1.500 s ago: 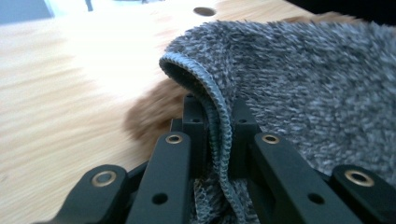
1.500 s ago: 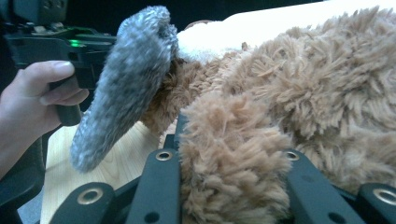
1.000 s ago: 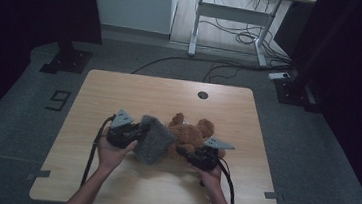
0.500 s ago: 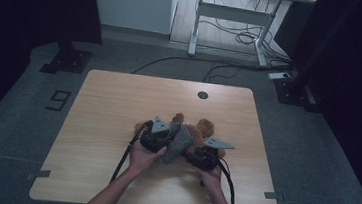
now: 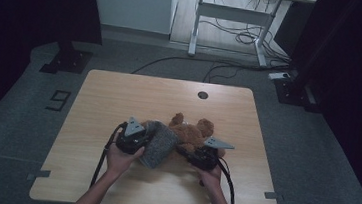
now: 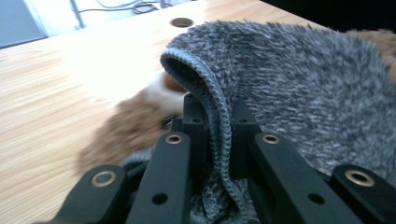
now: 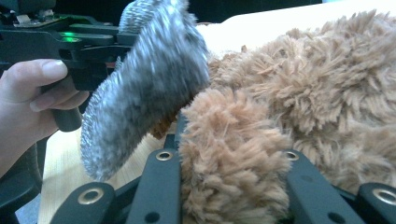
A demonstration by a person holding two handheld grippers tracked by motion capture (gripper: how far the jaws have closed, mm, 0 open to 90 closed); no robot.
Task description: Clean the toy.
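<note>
Though dim, pale wooden table (image 5: pixel 119 96)

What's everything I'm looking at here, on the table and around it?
Teddy bear: one, brown plush, middle of the table, one limb pinched in the right claw.
Fuzzy cloth: one, grey, hemmed edge clamped in the left claw, draped against the bear.
Table: one, light wood, with a round cable hole near the far edge.
Desk frame: one, white, behind the table, cables on the floor under it.
Floor marking: one, dark, left of the table.
Left claw: one, black, shut on the cloth.
Right claw: one, black, shut on the bear.
Hands: two, from the bottom edge.
</note>
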